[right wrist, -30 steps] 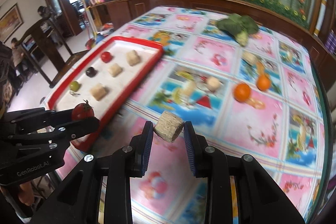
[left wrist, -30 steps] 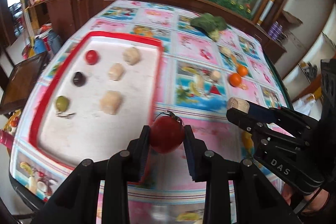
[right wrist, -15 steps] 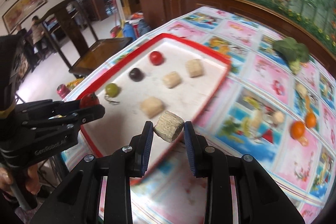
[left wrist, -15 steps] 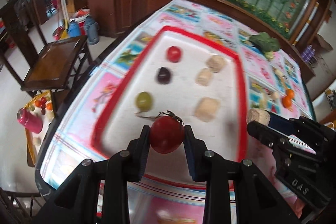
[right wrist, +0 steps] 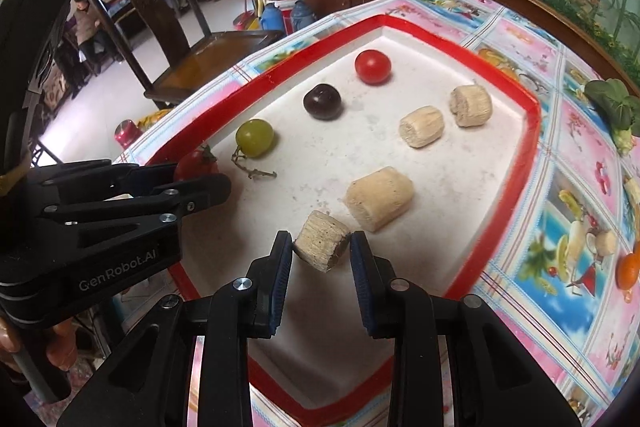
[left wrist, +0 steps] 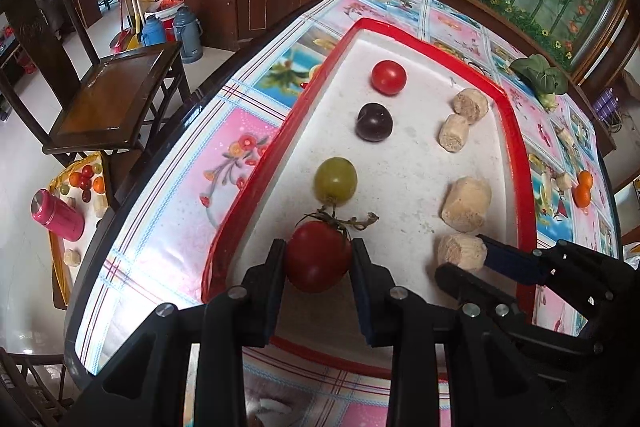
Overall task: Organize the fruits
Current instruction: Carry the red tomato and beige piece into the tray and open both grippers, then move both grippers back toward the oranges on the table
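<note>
Left tongs (left wrist: 318, 259) clamped on a red tomato (left wrist: 317, 255) with its green stem, held low over the near end of the red-rimmed white tray (left wrist: 516, 131). Right tongs (right wrist: 320, 253) clamped on a pale cut cylinder piece (right wrist: 322, 246), beige and speckled; I can't say what fruit it is. It hangs over the tray's near part, just beside the largest of three like pieces (right wrist: 380, 203).

On the tray, one column: green grape (left wrist: 335, 180), dark plum (left wrist: 374, 121), small red tomato (left wrist: 388, 77). Opposite column: the beige pieces.

Writing: I read "GenRobot.AI" on the left tongs' body in the right wrist view.

Tray sits on a worktop (right wrist: 576, 211) under a fruit-print cloth; an orange (right wrist: 629, 269) lies there.
</note>
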A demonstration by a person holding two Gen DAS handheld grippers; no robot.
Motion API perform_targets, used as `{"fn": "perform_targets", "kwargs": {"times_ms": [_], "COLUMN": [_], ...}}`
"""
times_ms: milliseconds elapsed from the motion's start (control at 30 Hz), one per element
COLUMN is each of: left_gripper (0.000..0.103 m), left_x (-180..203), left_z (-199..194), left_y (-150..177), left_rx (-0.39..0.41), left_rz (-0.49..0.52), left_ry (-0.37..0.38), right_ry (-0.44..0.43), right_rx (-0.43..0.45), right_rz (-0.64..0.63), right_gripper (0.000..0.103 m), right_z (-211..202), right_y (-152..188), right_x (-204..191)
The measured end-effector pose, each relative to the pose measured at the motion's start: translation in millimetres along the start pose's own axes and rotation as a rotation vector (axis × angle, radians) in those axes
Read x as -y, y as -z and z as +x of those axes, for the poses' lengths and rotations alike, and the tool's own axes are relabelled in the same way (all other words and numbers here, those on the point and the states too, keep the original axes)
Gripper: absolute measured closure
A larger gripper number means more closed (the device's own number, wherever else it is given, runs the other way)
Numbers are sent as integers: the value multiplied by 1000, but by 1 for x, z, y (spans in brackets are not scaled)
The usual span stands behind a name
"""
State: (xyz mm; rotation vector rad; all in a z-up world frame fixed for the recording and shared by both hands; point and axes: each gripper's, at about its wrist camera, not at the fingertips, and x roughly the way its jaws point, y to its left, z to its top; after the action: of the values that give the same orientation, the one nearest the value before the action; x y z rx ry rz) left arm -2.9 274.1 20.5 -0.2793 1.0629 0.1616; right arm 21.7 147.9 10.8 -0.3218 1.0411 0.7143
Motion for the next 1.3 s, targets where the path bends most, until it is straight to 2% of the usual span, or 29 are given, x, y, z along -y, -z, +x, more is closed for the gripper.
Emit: {"fn": "perform_targets", "kwargs": {"times_ms": [500,667,767,1300], "left_gripper": [67,49,43,34], "left_x": [6,12,16,45], "left_z": [2,-1,-4,-28], "left_y": [3,6,8,15], "left_rx": [-9,4,16,56], "left_rz": [28,48,59,85], "left_ry": [-32,-65,-74,-67], "right_ry": [-11,-8,6,33], "right_rx": [-38,-40,-40,7], "right_rz": [-17,-8,-12,17], "right_gripper": [73,72,68,67], "right_z": [9,4,1,-32], "right_y": [0,3,6,23], "right_x": [-2,1,2,15]}}
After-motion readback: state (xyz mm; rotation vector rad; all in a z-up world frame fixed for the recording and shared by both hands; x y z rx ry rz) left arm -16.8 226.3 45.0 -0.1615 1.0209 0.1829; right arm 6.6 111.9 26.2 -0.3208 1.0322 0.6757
